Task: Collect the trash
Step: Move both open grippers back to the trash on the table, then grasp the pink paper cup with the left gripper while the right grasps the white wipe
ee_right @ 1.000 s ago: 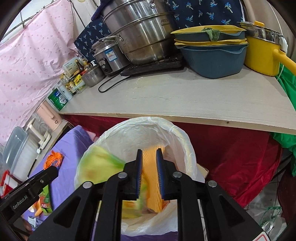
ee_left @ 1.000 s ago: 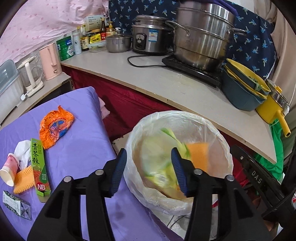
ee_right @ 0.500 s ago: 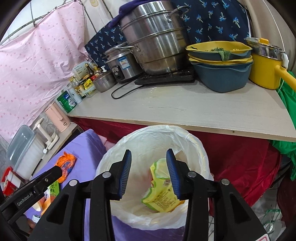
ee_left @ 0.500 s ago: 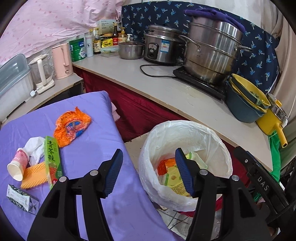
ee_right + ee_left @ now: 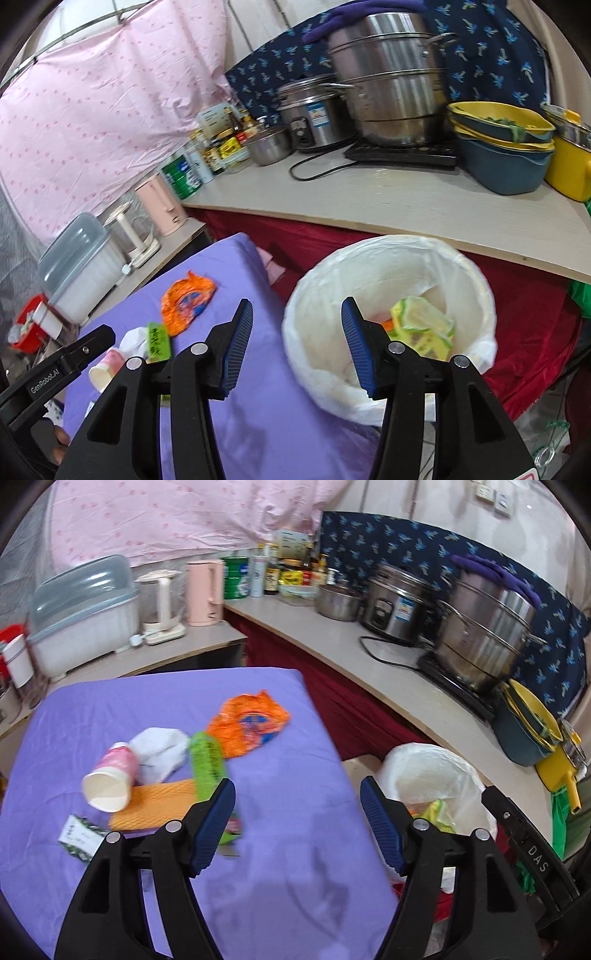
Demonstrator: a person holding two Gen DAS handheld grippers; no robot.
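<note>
A bin lined with a white bag stands beside the purple table and holds a yellow-green wrapper and something orange. On the table lie an orange wrapper, a green box, a pink paper cup, a white tissue, an orange sponge and a small dark packet. My left gripper hangs over the table's right part, jaws opening, nothing between them. My right gripper hovers at the bin's near left rim, jaws opening and empty.
A worktop behind the bin carries a steel steamer pot, a rice cooker, stacked blue and yellow bowls, a yellow pot and bottles. A pink kettle and a lidded dish rack stand beyond the table.
Both grippers have swung left from over the bin toward the table and their jaws have widened. The orange piece left the right gripper and lies in the bin.
</note>
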